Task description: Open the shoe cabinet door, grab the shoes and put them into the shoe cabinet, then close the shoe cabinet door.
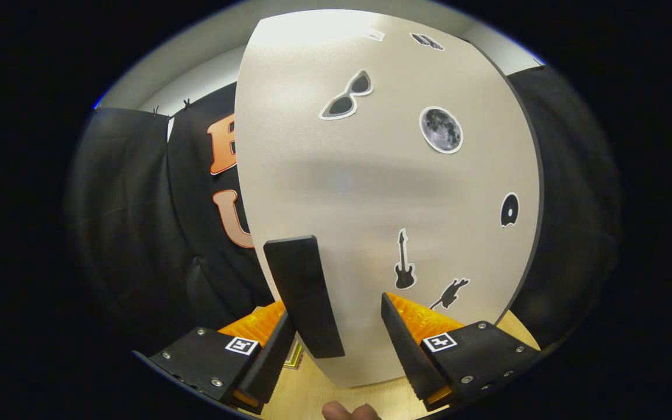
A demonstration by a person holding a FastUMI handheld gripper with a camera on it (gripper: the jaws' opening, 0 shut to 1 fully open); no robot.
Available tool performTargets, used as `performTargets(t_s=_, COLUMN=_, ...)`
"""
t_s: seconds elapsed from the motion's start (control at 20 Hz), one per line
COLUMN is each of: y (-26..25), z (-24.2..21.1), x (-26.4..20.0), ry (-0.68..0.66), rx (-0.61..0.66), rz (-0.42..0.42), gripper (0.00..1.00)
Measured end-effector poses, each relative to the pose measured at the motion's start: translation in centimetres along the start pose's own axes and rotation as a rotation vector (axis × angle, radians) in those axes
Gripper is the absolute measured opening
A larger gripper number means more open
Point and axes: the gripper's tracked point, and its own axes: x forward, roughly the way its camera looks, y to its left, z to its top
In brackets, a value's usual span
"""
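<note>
Behind everything we see the booth's black cloth wall point(137, 221) hanging on the left, with a pale wooden tabletop point(312, 391) below. Our jaws point(336, 344) are spread apart, pinching nothing; the dark door handle point(304, 291) stands between them, nearer the left finger. The shoe cabinet door point(382, 192), pale and dotted with stickers of sunglasses point(347, 96), moon point(441, 129) and guitar point(404, 261), rises just ahead.

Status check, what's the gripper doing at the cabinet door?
Gripper open, fingers astride the handle. Door right ahead, stickers on it. Nothing in the way.
</note>
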Motion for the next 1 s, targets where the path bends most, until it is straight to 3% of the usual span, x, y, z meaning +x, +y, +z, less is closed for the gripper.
performTargets(t_s=0.5, y=0.0, z=0.5, x=3.0, ry=-0.049, rx=-0.175, rz=-0.065, gripper=0.92)
performTargets(t_s=1.0, y=0.3, z=0.4, x=3.0, ry=-0.002, rx=-0.036, rz=-0.018, gripper=0.94)
